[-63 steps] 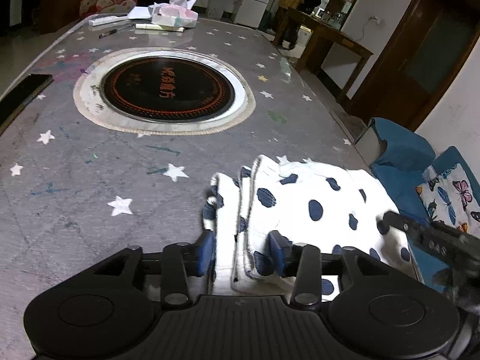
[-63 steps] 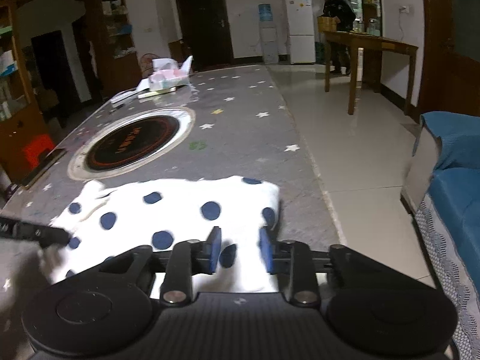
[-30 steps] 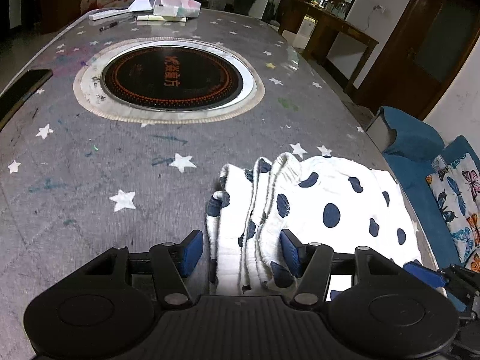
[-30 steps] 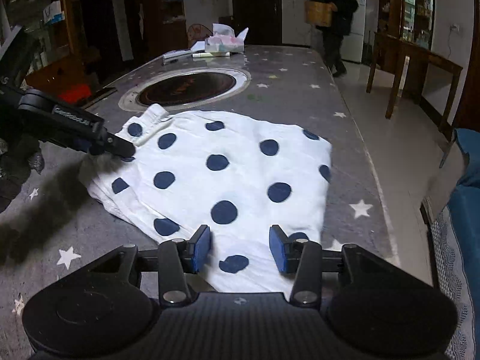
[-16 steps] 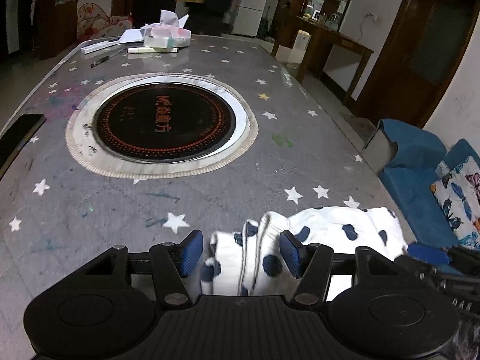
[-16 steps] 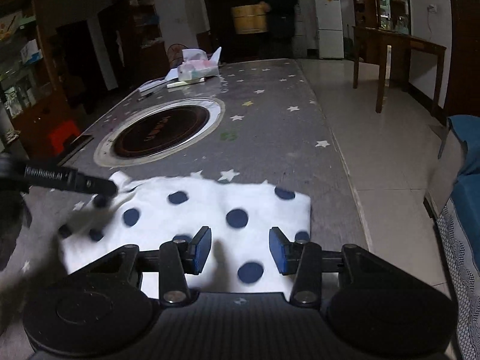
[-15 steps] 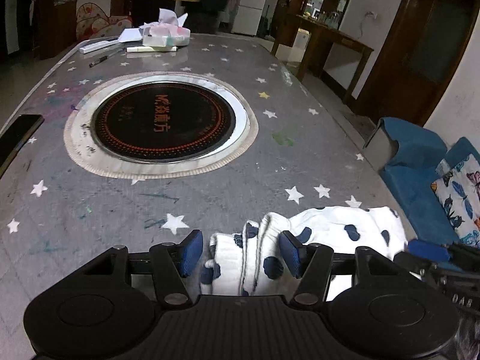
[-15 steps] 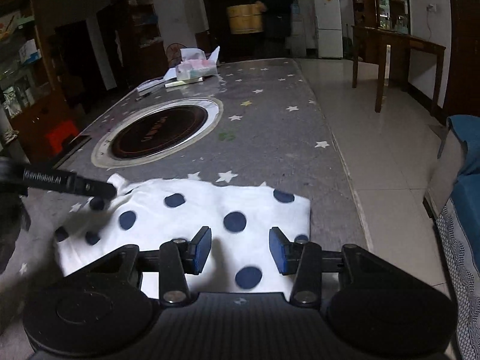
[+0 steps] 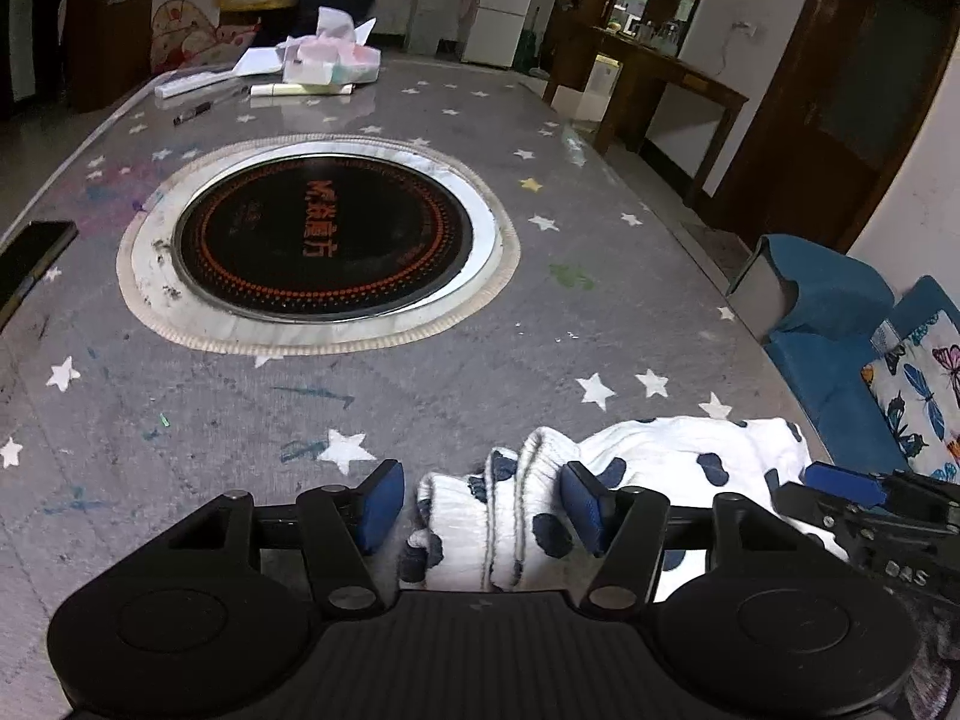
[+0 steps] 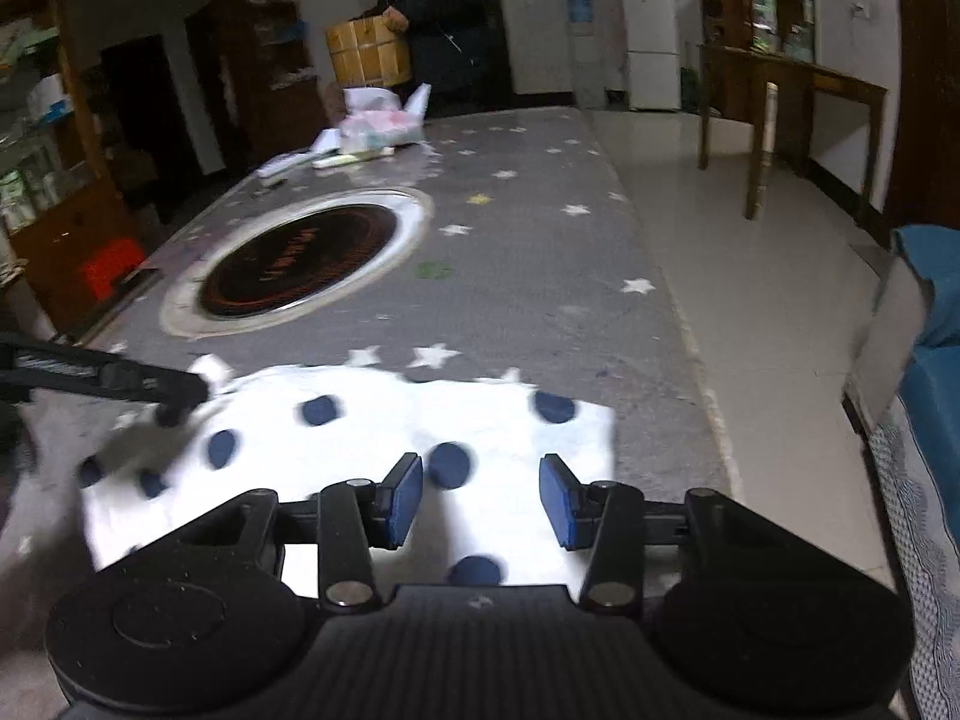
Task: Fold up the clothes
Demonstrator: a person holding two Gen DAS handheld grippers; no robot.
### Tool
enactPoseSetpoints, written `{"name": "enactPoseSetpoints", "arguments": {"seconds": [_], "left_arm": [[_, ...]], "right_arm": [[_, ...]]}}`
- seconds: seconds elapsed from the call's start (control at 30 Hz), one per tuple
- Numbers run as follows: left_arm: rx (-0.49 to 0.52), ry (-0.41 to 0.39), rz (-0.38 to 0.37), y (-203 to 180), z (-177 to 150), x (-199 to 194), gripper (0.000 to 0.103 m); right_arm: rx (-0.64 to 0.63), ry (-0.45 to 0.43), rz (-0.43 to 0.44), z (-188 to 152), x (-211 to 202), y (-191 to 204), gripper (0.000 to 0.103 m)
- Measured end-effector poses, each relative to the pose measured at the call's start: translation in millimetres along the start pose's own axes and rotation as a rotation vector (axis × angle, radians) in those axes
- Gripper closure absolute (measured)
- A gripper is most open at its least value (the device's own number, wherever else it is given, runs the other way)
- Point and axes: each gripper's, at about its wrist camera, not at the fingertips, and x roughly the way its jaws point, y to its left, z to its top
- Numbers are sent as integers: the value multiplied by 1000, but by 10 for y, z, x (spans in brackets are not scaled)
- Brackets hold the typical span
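Observation:
A white garment with navy dots (image 9: 672, 462) lies folded flat near the table's front right corner, and it also fills the lower part of the right wrist view as the garment (image 10: 372, 420). Its bunched left edge sits between the wide-apart fingers of my left gripper (image 9: 480, 507), which is open. My right gripper (image 10: 480, 501) hovers open over the cloth's right part with nothing pinched. Each gripper shows in the other's view: the right gripper (image 9: 870, 501) at the cloth's right end, the left gripper (image 10: 126, 387) at its left end.
The grey star-patterned table (image 9: 420, 384) has a round black hob (image 9: 318, 246) set in its middle. Tissues and papers (image 9: 330, 60) lie at the far end, a dark flat object (image 9: 30, 258) at the left edge. A blue sofa (image 9: 828, 324) stands right. A person with a wooden bucket (image 10: 372, 51) stands beyond the table.
Both grippers, narrow on the cloth two seconds ago, now stand open and have drawn back slightly. The person with the bucket has walked up to the table's far end.

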Motion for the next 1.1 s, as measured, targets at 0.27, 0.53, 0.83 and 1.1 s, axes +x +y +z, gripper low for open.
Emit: {"name": "enactPoseSetpoints", "arguments": {"seconds": [0.27,0.53,0.83,1.1], "left_arm": [[30,-5,24,-15,-88,-37,33],[66,-27,35,-35,-184,-186,28],[95,-29,37,-67,-377,-286,16],[129,-60,23,-134,-510,-417,4]], "right_arm": [[-84,27,61,-273,-252,321,46],[-116,26,29,-482,-366,456,36],[-102,1,14,-608,-420,464,20],[-108,-1,16,-703,-427,507,1]]}}
